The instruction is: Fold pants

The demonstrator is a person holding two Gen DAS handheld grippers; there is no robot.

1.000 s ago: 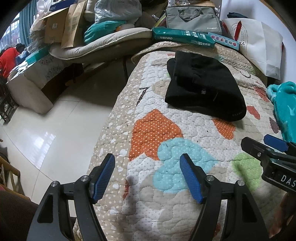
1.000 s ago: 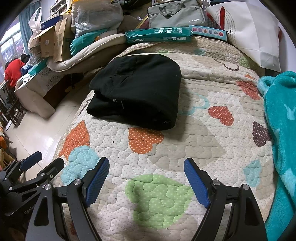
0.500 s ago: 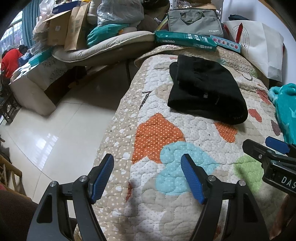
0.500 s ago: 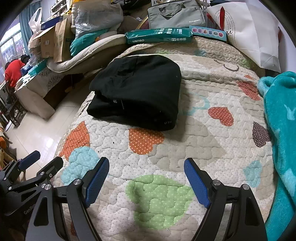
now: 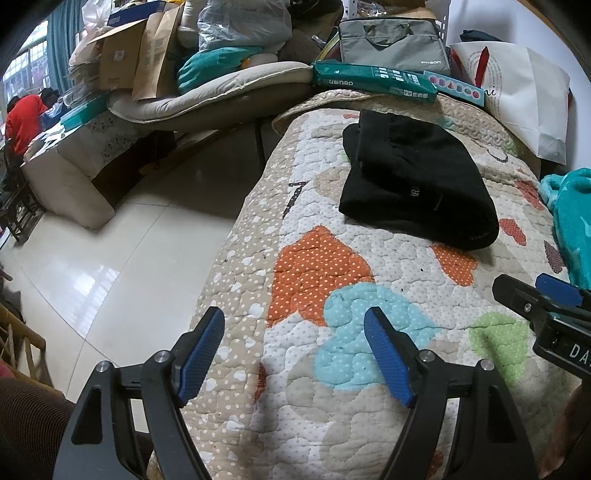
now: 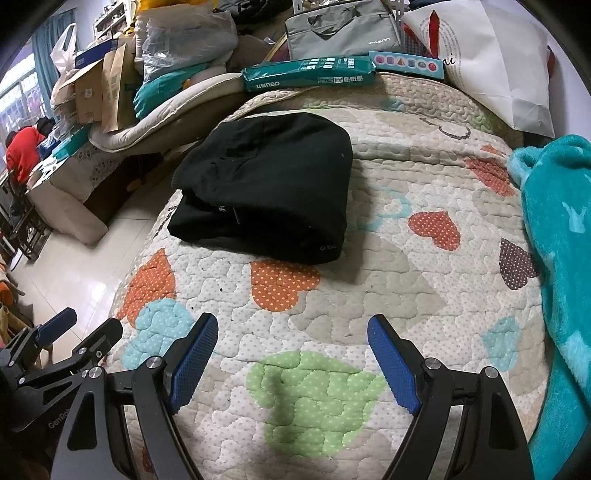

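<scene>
The black pants lie folded in a compact stack on the quilted heart-pattern bedspread; they also show in the right wrist view. My left gripper is open and empty, held above the near left edge of the bed, well short of the pants. My right gripper is open and empty over a green heart patch, also short of the pants. Each gripper shows at the edge of the other's view.
A teal fleece blanket lies along the right side of the bed. A green package, grey bag and white paper bag sit at the far end. Tiled floor and piled bedding lie to the left.
Both grippers have drifted slightly back and left; the pants sit a little farther right in the left view. The pants have not moved on the bed. Both grippers stay open.
</scene>
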